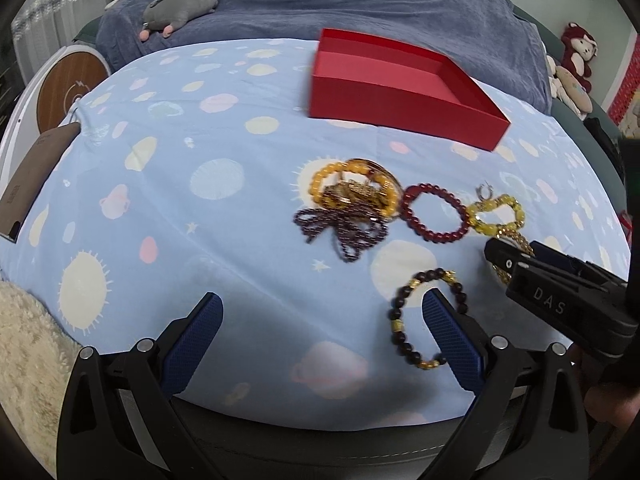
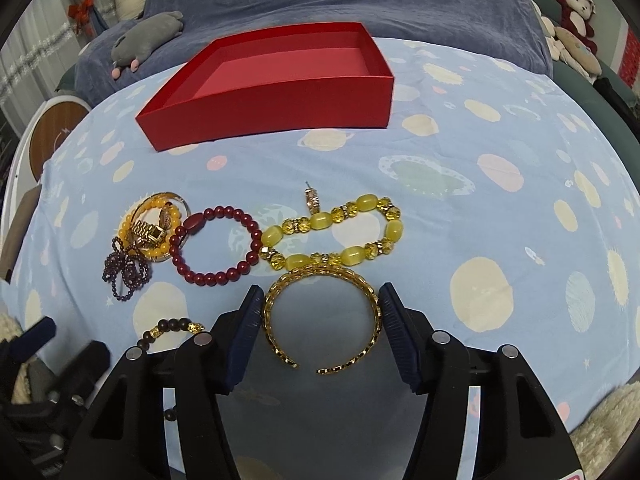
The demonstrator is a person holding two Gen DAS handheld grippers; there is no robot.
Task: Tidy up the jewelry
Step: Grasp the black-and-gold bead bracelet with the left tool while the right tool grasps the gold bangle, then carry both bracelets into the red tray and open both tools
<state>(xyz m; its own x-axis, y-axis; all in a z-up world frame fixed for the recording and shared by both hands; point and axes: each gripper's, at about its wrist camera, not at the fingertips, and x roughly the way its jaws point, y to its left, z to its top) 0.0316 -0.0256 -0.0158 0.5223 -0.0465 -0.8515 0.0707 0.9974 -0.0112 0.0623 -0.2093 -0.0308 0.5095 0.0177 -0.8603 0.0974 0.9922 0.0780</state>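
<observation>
An empty red box [image 2: 280,92] stands at the back of the blue planet-print cloth; it also shows in the left wrist view [image 1: 400,92]. My right gripper [image 2: 318,300] is open, its pads on either side of a gold cuff bangle [image 2: 320,280] lying on the cloth. A yellow bead bracelet [image 2: 332,232], a small earring [image 2: 313,202], a dark red bead bracelet [image 2: 216,244] and a tangled pile of amber beads, gold pieces and purple beads [image 2: 148,236] lie just beyond. My left gripper [image 1: 324,308] is open and empty, with a dark bead bracelet [image 1: 400,328] around its right pad.
A blue blanket [image 1: 360,4] with a grey plush toy [image 1: 180,6] lies behind the cloth. Stuffed toys [image 2: 576,12] sit at the far right. A round wooden-faced device [image 1: 68,88] and a brown card [image 1: 32,184] are at the left edge.
</observation>
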